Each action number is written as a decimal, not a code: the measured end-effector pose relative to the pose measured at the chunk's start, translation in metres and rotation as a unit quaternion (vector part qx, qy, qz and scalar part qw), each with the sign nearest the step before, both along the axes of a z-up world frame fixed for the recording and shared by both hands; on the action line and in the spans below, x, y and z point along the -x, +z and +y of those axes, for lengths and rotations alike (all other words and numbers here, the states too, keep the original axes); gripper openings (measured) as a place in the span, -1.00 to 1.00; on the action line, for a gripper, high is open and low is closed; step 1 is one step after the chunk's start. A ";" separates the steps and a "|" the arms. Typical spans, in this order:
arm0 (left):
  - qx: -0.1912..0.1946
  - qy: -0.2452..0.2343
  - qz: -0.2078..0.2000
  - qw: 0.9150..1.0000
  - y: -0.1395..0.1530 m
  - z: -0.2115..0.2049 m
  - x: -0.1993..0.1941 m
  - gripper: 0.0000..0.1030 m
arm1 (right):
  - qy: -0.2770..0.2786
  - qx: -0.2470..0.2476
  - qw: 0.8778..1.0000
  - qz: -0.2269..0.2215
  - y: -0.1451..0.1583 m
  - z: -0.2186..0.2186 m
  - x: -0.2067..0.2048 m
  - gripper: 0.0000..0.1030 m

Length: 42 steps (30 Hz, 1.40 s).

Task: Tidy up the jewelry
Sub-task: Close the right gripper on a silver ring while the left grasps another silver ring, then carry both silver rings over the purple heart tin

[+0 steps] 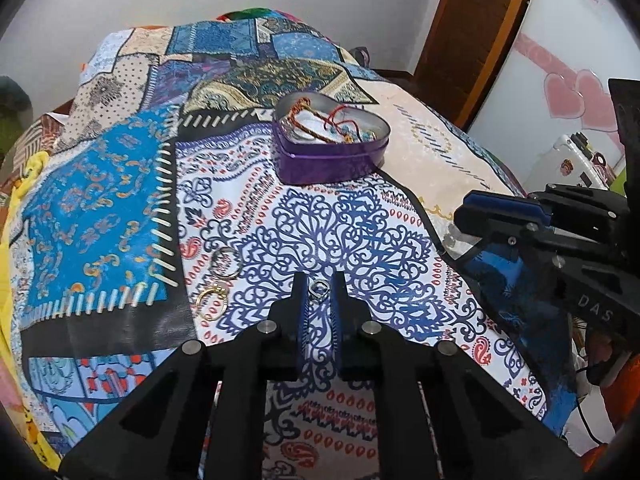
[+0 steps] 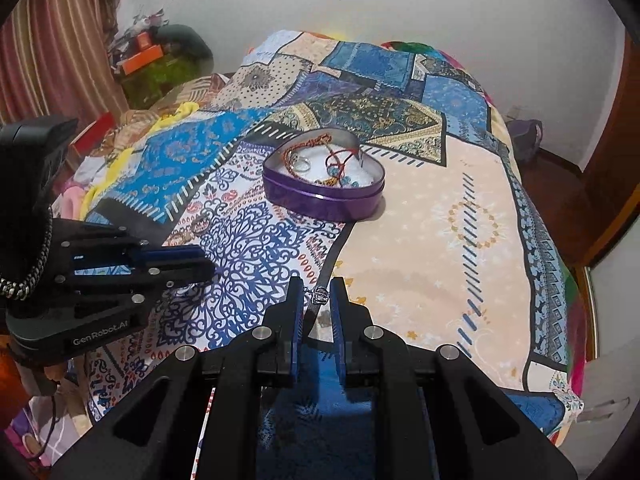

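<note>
A purple heart-shaped tin [image 1: 332, 156] stands open on the patchwork bedspread, with red cord bracelets, beads and a ring inside; it also shows in the right wrist view [image 2: 324, 196]. My left gripper [image 1: 319, 290] is shut on a small silver ring [image 1: 319, 290], held above the blue-and-white patterned patch. My right gripper [image 2: 316, 295] is shut on another small silver ring [image 2: 320, 295] above the bedspread. Two hoop earrings, one silver [image 1: 225, 263] and one gold [image 1: 211, 301], lie on the cloth left of my left gripper.
The bedspread [image 2: 440, 240] covers the whole bed. The right gripper's body [image 1: 560, 236] shows at the right of the left wrist view, the left gripper's body [image 2: 100, 272] at the left of the right wrist view. A wooden door [image 1: 472, 32] and a white fridge [image 1: 568, 60] stand at right.
</note>
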<state>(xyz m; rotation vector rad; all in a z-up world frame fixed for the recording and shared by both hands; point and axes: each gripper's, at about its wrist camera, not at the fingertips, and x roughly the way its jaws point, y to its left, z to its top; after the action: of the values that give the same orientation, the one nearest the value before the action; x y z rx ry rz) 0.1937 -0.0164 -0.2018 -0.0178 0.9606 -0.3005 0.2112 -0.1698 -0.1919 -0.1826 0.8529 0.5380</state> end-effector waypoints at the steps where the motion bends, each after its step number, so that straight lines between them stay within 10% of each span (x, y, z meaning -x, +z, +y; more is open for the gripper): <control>1: -0.001 0.002 -0.005 1.000 0.004 0.001 0.001 -0.81 | -0.002 -0.002 1.000 -0.002 0.002 -0.001 0.000 -0.78; 25: 0.011 0.024 -0.107 0.994 0.084 0.005 0.000 -0.81 | -0.026 -0.043 0.994 -0.100 0.076 -0.011 0.001 -0.78; 42: 0.023 0.010 -0.101 0.995 0.073 -0.008 -0.051 -0.81 | -0.029 -0.055 0.992 -0.110 0.079 -0.002 -0.037 -0.77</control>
<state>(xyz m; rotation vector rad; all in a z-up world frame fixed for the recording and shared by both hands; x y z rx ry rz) 0.2446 -0.0244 -0.1293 -0.0378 0.7527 -0.3006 0.2484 -0.1721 -0.1134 -0.1127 0.6114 0.4985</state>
